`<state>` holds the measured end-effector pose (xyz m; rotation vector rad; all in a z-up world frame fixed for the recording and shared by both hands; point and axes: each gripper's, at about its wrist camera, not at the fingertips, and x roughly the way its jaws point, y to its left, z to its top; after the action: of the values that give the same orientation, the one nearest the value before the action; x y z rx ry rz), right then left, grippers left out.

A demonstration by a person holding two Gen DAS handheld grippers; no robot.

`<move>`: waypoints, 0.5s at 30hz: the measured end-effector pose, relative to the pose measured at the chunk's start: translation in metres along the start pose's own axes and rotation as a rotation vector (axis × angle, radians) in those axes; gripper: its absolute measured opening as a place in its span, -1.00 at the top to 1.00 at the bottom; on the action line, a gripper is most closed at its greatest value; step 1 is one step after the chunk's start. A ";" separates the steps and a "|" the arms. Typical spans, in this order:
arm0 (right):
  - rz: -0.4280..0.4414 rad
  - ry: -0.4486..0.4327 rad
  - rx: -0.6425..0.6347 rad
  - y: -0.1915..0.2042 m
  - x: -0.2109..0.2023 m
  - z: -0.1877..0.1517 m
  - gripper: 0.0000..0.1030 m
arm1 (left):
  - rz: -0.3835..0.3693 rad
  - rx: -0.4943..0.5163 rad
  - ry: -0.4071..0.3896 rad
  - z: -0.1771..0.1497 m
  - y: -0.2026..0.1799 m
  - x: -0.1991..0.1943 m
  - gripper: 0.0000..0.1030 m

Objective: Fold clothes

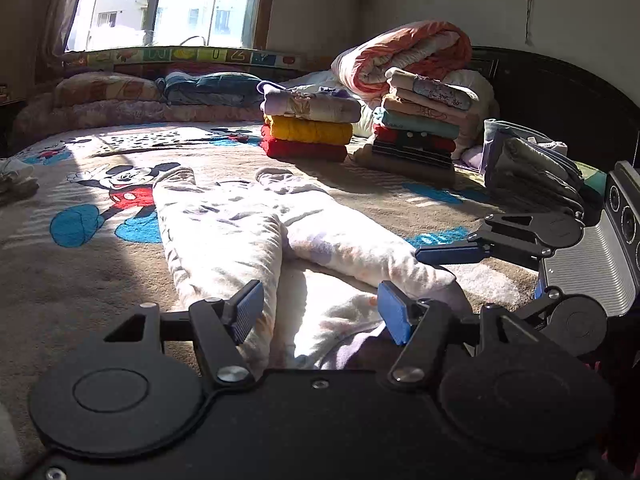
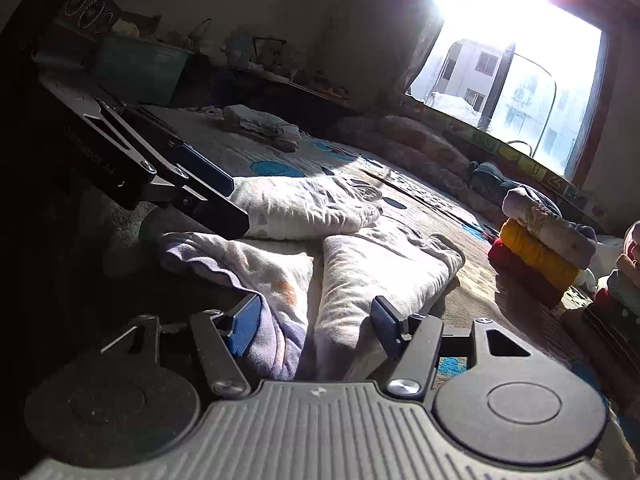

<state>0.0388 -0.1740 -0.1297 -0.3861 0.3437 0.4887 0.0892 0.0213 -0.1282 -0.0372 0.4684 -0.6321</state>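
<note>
Both grippers, left (image 1: 320,312) and right (image 2: 310,326), hold their jaws spread over the white pajamas (image 1: 224,232), whose near edge hides beneath them.

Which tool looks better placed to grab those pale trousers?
Left, narrowly. The left tool is open with one leg of the pale printed fleece trousers between its fingers; the right tool, also open, straddles both the crumpled waist and a leg.

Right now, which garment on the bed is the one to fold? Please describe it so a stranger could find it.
Look at the cartoon-mouse blanket that covers the bed. In front of the two stacks of folded clothes lies a pale printed pair of trousers, legs spread apart. It is the only garment lying unfolded, with both open grippers at its near end.
</note>
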 end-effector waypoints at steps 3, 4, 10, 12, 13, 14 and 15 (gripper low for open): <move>0.048 0.018 0.095 -0.008 0.011 -0.009 -0.21 | -0.042 -0.151 0.029 -0.011 0.025 0.011 -0.21; 0.059 0.027 0.102 -0.008 0.014 -0.011 -0.24 | -0.049 -0.174 0.027 -0.014 0.029 0.014 -0.21; 0.090 0.051 0.134 -0.006 0.028 -0.023 -0.33 | -0.036 -0.116 0.033 -0.022 0.023 0.015 -0.26; 0.085 0.053 0.115 -0.005 0.025 -0.020 -0.34 | -0.021 -0.053 0.034 -0.019 0.014 0.011 -0.27; 0.077 0.048 0.098 -0.003 0.021 -0.019 -0.33 | -0.007 -0.010 0.031 -0.017 0.009 0.006 -0.27; 0.066 0.043 0.075 -0.002 0.015 -0.017 -0.33 | 0.006 0.034 0.024 -0.016 0.006 0.000 -0.27; 0.054 0.038 0.052 0.000 0.009 -0.016 -0.31 | 0.025 0.096 0.013 -0.015 -0.001 -0.008 -0.27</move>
<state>0.0430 -0.1775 -0.1472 -0.3367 0.4034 0.5247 0.0764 0.0267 -0.1378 0.0641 0.4499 -0.6296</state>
